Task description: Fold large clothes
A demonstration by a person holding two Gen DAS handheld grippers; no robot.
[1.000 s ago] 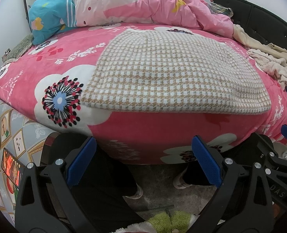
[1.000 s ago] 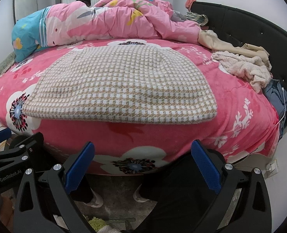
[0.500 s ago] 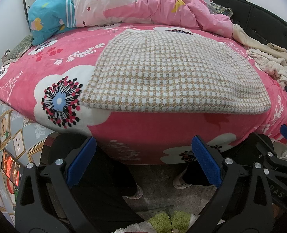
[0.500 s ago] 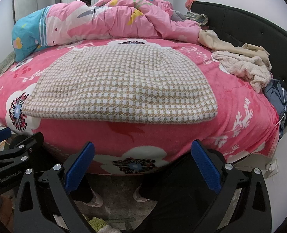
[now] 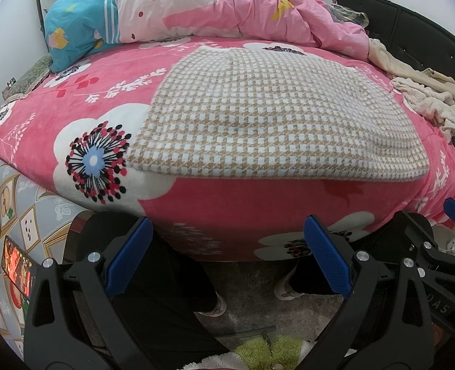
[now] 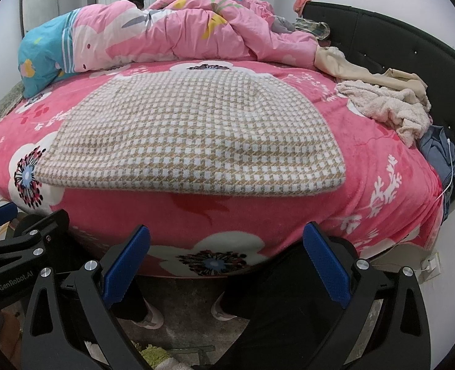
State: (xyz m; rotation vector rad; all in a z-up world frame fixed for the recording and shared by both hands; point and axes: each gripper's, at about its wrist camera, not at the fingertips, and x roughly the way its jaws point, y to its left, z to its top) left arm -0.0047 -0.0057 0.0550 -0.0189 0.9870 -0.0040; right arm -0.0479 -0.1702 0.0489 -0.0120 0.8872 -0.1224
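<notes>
Houndstooth garment lies flat, likely already folded, on the pink floral bed near its front edge, while we hold left gripper and right gripper wide, empty, below the edge, clear of it.

A bed is covered by a pink flowered blanket. A folded beige-and-white checked garment is laid flat across the blanket's middle, near the front edge. A pink and blue quilt is bunched along the far side. Beige and cream clothes are heaped at the right, by the black headboard, with a blue garment just beside them.
</notes>
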